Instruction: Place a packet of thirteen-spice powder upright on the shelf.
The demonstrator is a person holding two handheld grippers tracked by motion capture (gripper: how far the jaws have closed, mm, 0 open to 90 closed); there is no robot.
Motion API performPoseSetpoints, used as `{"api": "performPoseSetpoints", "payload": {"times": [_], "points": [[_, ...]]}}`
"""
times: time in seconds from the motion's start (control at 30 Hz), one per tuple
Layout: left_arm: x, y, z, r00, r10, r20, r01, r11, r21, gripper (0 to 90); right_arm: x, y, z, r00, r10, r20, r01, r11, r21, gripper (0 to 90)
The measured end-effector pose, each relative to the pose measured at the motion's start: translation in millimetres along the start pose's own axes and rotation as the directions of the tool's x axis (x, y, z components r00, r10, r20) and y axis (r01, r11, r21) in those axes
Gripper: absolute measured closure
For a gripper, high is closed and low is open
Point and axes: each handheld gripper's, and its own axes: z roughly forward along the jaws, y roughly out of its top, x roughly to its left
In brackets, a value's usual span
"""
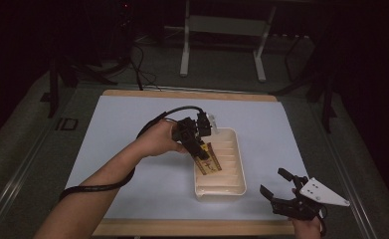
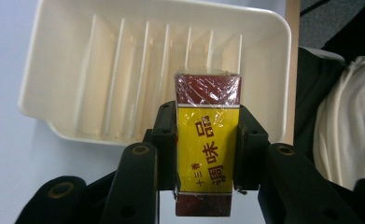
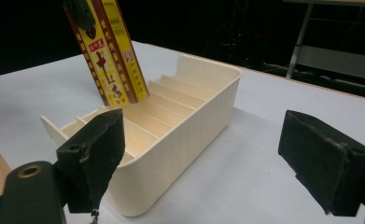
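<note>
The left tongs [image 2: 207, 140] clamp a yellow-and-red box [image 2: 207, 144], tilted over the slotted cream tray [image 1: 238, 164]; the box's lower end is hidden behind the tray's dividers. The right tongs [image 3: 217, 163] stand apart, holding nothing, near the table [image 1: 132, 114] edge.

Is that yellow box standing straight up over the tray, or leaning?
Leaning. The yellow box, clamped in the left tool, tilts with its lower end dipping between the cream tray's dividers.

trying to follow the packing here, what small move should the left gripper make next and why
Probably ease the box straight down into a slot. The left gripper is shut on it, its lower end tilted just inside the ribbed tray, not yet seated.
</note>
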Motion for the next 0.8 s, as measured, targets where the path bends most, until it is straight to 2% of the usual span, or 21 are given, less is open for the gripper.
{"api": "performPoseSetpoints", "payload": {"times": [0.13,0.53,0.7,0.8], "points": [[1.9,-1.8,1.9,0.9998,-0.012,0.014,0.012,0.9999,-0.003,68.0,0.3,0.0,0.3,1.0000,0.001,-0.002,-0.001,1.000,0.002,14.7],[-1.1,6.7,6.6,0.9997,0.014,0.018,-0.014,0.9998,-0.011,68.0,0.8,0.3,0.1,1.0000,-0.004,-0.001,0.004,1.000,0.003,14.7],[-0.7,10.8,6.4,0.9998,0.021,0.002,-0.021,0.9997,0.009,68.0,0.5,0.2,-0.1,1.0000,-0.003,-0.001,0.003,1.000,0.003,14.7],[1.3,10.8,5.6,0.9998,0.018,0.007,-0.018,0.9996,0.021,68.0,0.6,0.1,-0.1,1.0000,0.000,-0.002,0.000,1.000,0.003,14.7]]}}
